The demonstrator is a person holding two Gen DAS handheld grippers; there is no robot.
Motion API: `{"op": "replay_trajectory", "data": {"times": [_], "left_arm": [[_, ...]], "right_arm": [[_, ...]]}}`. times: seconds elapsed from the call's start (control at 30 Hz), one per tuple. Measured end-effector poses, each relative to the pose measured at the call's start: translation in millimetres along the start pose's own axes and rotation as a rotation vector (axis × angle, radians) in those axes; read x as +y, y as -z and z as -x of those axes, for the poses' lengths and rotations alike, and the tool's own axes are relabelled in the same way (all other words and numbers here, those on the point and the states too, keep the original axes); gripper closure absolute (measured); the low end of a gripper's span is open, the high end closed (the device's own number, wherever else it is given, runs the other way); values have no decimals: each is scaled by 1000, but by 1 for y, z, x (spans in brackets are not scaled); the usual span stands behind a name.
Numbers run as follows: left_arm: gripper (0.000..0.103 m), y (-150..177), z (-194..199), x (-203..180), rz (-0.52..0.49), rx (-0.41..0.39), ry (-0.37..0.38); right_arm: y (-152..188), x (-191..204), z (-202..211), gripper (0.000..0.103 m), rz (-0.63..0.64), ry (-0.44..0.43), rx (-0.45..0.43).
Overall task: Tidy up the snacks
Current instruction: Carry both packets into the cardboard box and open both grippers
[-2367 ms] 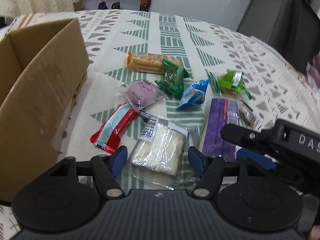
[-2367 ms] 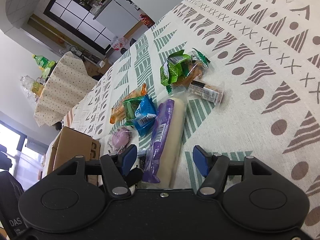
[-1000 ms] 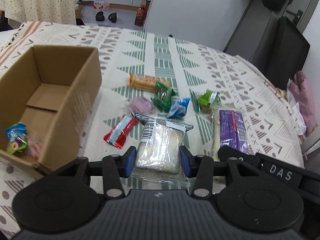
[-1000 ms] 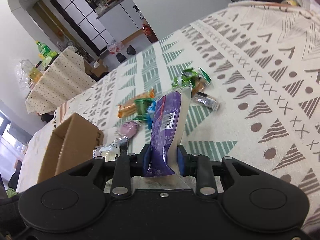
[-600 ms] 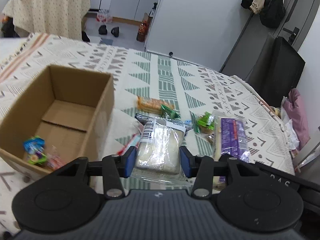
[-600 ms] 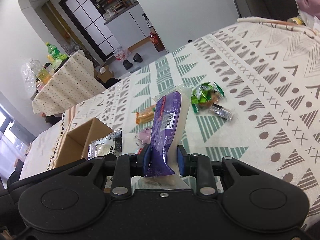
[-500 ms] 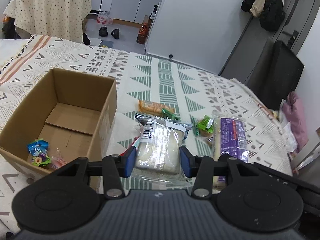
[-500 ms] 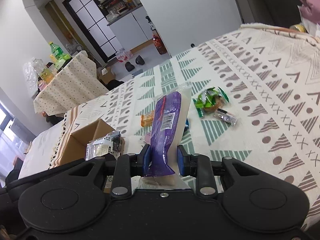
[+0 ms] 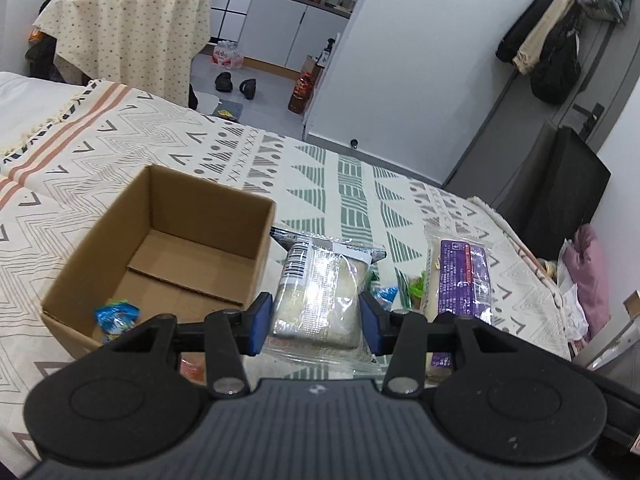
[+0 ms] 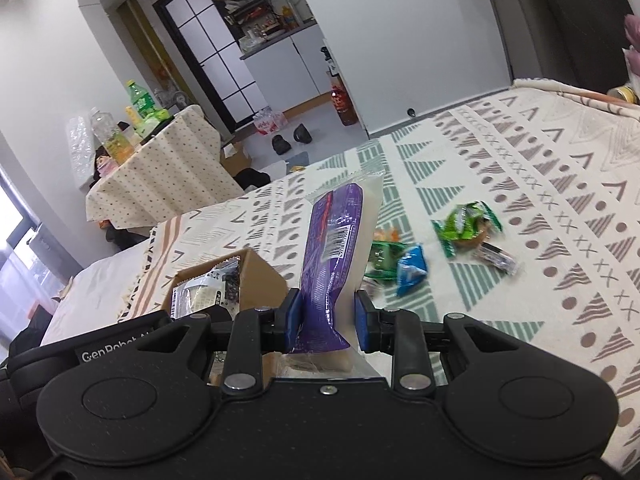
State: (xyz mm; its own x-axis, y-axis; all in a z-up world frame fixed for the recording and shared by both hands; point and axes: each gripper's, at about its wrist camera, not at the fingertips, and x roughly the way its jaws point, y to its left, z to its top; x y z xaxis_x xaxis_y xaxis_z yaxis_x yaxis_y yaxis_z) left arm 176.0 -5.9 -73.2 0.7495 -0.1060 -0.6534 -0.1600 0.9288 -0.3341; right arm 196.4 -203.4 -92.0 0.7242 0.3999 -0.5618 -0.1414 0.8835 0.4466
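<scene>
My left gripper [image 9: 316, 322] is shut on a clear-wrapped pale sandwich pack [image 9: 320, 296], held in the air just right of an open cardboard box [image 9: 160, 240]. A small blue snack packet [image 9: 116, 318] lies on the box floor. My right gripper [image 10: 325, 326] is shut on a long purple-and-white snack pack [image 10: 338, 248], which stands upright between the pads; that pack [image 9: 460, 276] also shows in the left wrist view, to the right of the sandwich. In the right wrist view the box [image 10: 256, 280] sits low at left behind the left gripper's sandwich [image 10: 200, 294].
Loose snacks stay on the patterned cloth [image 10: 560, 200]: a green packet [image 10: 466, 226], a blue one [image 10: 410, 270], a dark-green one [image 10: 380, 258] and a small clear bar [image 10: 498, 258]. A dotted-cloth side table [image 9: 132, 36] and a black cabinet [image 9: 564, 188] stand beyond the bed.
Both grippers closed on their packs, the sandwich and the purple pack, and lifted them off the cloth. They have kept rising and shifted left toward the box.
</scene>
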Motion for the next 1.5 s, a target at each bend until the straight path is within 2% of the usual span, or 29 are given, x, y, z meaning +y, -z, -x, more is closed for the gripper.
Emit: {"op": "replay_trajectory", "data": {"times": [0.43, 0.67, 1.03, 1.3, 1.37, 1.5], "left_arm": [[57, -16, 11, 42, 106, -28, 6], [57, -25, 12, 79, 204, -37, -28], [57, -29, 0, 112, 308, 3, -59], [47, -30, -3, 117, 321, 13, -85], [42, -30, -3, 117, 325, 19, -90], [31, -29, -2, 114, 317, 11, -107]], "right_arm": [[1, 46, -13, 75, 39, -46, -19], [7, 71, -31, 75, 59, -74, 4], [17, 98, -62, 75, 70, -102, 52], [20, 101, -74, 74, 76, -108, 83], [20, 101, -75, 70, 74, -100, 89], [17, 95, -67, 55, 65, -85, 69]]}}
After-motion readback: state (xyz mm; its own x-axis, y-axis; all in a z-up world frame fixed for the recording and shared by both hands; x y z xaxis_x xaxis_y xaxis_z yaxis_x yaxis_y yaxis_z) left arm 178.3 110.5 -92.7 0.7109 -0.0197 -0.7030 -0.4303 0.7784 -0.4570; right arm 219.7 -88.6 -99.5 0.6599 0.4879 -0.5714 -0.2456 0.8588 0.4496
